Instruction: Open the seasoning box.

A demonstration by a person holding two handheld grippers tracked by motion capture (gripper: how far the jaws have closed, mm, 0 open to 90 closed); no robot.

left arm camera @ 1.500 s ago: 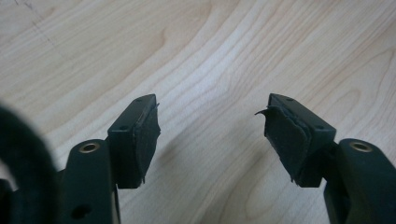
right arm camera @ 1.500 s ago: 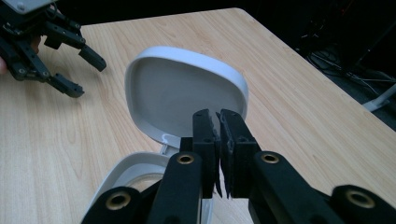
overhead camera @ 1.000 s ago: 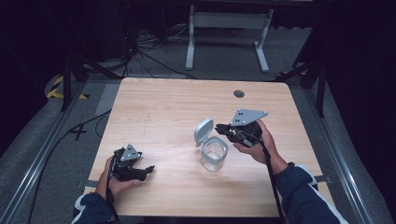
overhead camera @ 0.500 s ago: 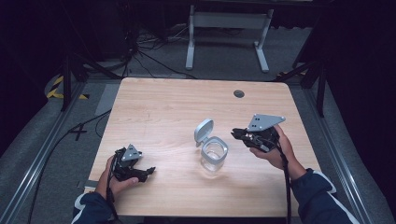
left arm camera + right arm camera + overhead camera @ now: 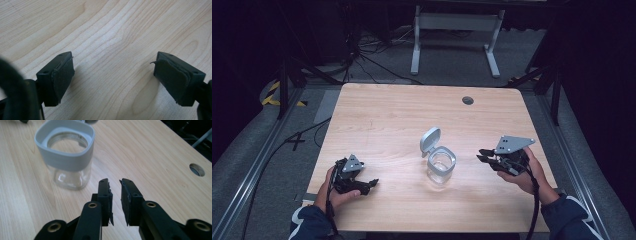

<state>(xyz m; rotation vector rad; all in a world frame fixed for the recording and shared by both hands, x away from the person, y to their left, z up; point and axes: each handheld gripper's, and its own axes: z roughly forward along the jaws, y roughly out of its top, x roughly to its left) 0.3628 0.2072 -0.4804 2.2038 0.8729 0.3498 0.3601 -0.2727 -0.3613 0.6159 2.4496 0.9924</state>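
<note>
Glass jar (image 5: 441,170) with a grey square collar stands upright near the middle of the wooden table (image 5: 402,115), its grey lid (image 5: 430,139) hinged back and tilted up behind it (the lid's round inner face looks toward the camera in the high view). In the right gripper view the jar (image 5: 67,155) sits just ahead and to the left of the jaws, not touching them.

Right gripper (image 5: 482,155), held in the person's right hand (image 5: 524,172), hangs to the right of the jar, apart from it, its jaws pointing toward it. Up close, the right gripper (image 5: 115,185) has its jaws drawn to a narrow slit with nothing between them; the pads (image 5: 125,200) look frayed at the edges.

Left gripper (image 5: 371,184) rests low near the table's front left, held by the left hand (image 5: 337,192), well apart from the jar. In its own view the left gripper (image 5: 113,72) stands wide apart, bare wood between the jaws.
</note>
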